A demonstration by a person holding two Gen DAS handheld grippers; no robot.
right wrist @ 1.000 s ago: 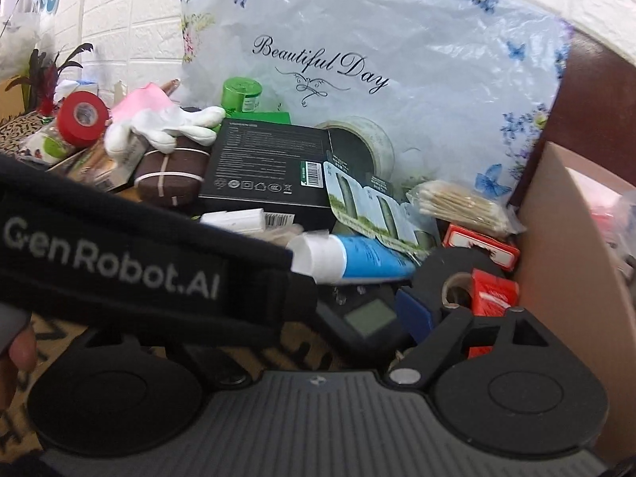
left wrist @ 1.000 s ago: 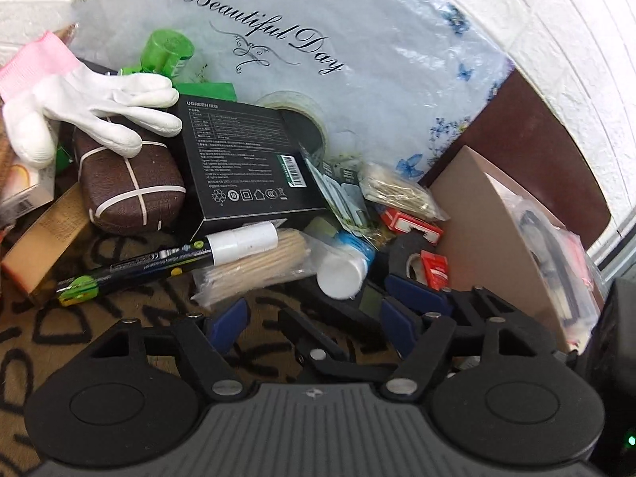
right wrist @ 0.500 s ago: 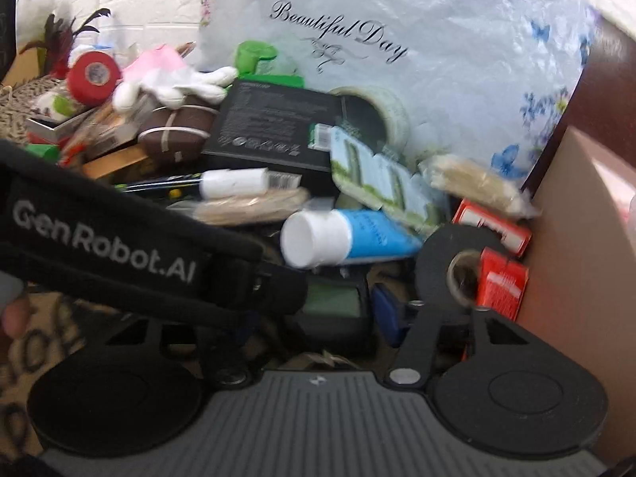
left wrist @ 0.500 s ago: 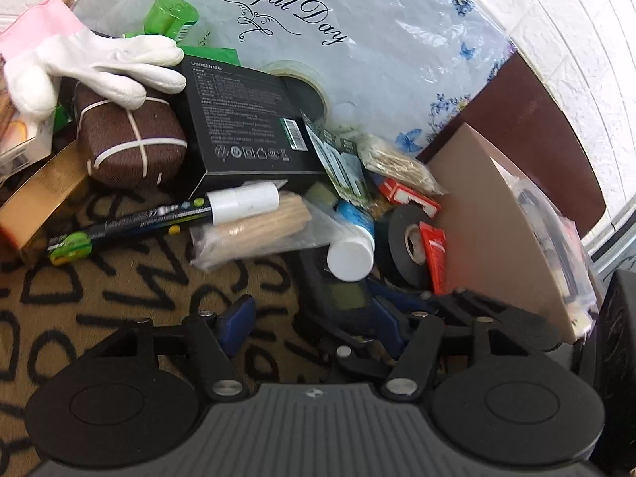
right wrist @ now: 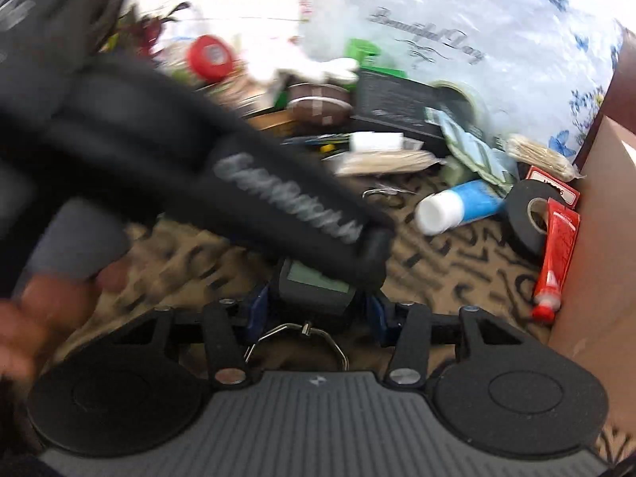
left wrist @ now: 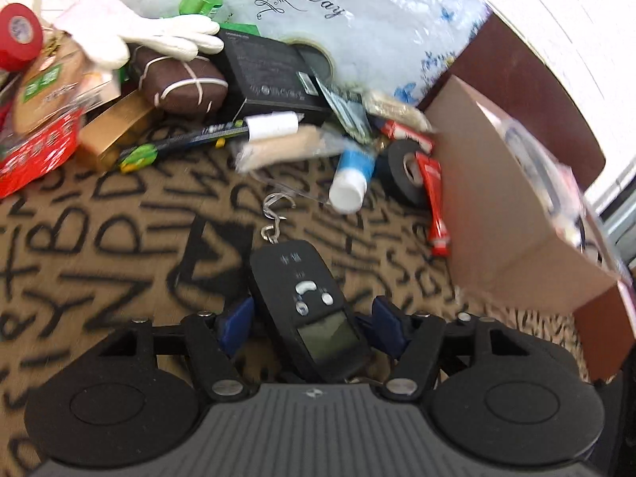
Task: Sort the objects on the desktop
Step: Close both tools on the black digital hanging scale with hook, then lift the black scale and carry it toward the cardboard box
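A black handheld digital scale point(left wrist: 308, 302) with a metal hook point(left wrist: 274, 214) at its far end lies between the blue pads of my left gripper point(left wrist: 312, 326). The jaws stand close at its sides; I cannot tell if they clamp it. In the right wrist view the same scale point(right wrist: 316, 284) sits between the pads of my right gripper point(right wrist: 314, 312), its metal ring point(right wrist: 296, 338) toward the camera. The left gripper's black body point(right wrist: 238, 183) crosses that view and hides part of the scale.
A pile lies beyond: blue tube with white cap point(left wrist: 351, 179), black tape roll point(left wrist: 405, 171), red tube point(left wrist: 435, 202), black box point(left wrist: 270, 75), brown case point(left wrist: 183, 85), white glove point(left wrist: 159, 37), marker point(left wrist: 206, 137). A cardboard box point(left wrist: 512, 206) stands right. Lettered mat point(left wrist: 99, 238) lies underneath.
Both grippers have pulled back from the pile toward the near side, and the scale has come out with them onto the open mat. The views are motion blurred.
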